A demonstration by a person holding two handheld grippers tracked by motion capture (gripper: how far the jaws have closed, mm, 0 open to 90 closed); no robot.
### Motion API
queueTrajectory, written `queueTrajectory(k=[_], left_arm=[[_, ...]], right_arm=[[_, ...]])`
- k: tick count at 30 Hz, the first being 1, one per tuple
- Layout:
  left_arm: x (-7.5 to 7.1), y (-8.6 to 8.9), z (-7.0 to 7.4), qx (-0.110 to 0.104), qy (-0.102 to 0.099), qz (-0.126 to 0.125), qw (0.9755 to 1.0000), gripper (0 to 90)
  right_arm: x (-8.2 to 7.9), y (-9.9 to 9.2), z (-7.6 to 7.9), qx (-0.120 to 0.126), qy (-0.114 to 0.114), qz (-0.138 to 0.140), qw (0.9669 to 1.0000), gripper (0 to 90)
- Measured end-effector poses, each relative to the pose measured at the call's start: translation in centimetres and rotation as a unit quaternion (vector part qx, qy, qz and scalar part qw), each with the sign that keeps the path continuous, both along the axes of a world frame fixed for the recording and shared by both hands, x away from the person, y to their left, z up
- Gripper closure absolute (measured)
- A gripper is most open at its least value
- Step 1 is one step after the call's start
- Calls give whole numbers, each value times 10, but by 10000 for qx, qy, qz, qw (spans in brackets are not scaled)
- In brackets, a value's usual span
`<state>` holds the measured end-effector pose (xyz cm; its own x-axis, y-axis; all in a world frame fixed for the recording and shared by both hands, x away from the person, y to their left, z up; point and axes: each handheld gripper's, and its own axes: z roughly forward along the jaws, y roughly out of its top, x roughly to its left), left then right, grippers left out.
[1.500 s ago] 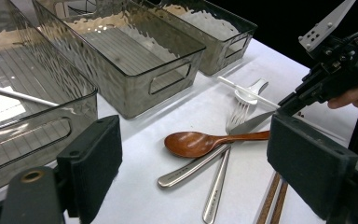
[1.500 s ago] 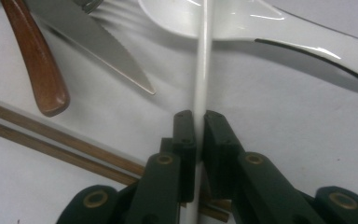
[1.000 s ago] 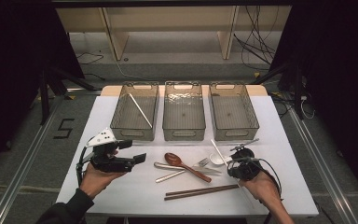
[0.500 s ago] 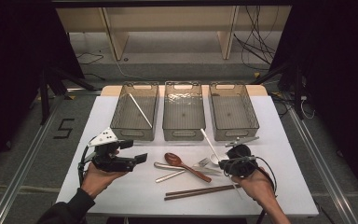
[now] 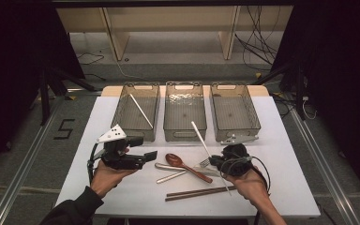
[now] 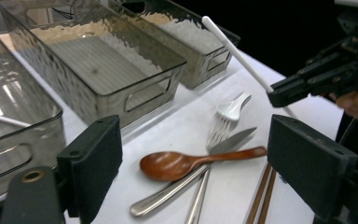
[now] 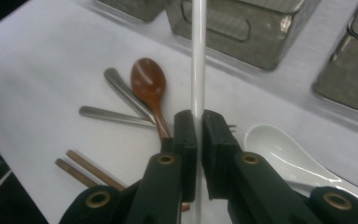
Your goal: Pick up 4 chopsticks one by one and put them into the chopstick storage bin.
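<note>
Right gripper (image 5: 218, 163) at the near right of the table (image 5: 286, 154), a hand (image 5: 251, 185) behind it. Its jaws are pressed together on a white chopstick (image 5: 205, 146) — in the right gripper view the pads (image 7: 186, 140) pinch the stick from both sides, with the shaft passing straight up between them and out past the tips. In the high view the stick is off the table, slanting up and away from the gripper toward the middle bin (image 5: 184, 110), its far end over the bin's near wall; the near end runs down past the hand.

Left gripper (image 5: 146, 157) at the near left, held level above the table, grey plate on top. Jaws spread wide — the left gripper view shows both pads (image 6: 91, 158) well apart, nothing between them, nothing touched. They frame the cutlery pile farther off.

The pile lies between the two grippers: wooden spoon (image 5: 187, 166) across a metal knife (image 5: 183, 168) and a fork (image 5: 180, 174), a pair of brown chopsticks (image 5: 199, 192) nearest the table edge. A white soup spoon (image 7: 284, 151) lies just beside the right gripper.

Three bins stand in a row at the back. The left bin (image 5: 136, 112) holds another white chopstick (image 5: 140, 110), lying aslant. The right bin (image 5: 234, 110) stands behind the right gripper.
</note>
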<state>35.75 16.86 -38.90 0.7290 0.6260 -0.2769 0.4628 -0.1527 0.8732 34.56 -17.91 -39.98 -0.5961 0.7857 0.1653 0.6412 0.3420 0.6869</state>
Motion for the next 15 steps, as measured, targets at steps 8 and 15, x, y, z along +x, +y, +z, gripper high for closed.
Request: queueTrajectory(k=[8, 15], left_arm=[[6, -28, -2, 88, 109, -260, 9996, 179], [14, -47, -5, -38, 333, -389, 9987, 181]], right_arm=[[-2, 12, 5, 154, -156, 161, 9996, 858], [-4, 23, 6, 223, -252, 268, 9991, 857]])
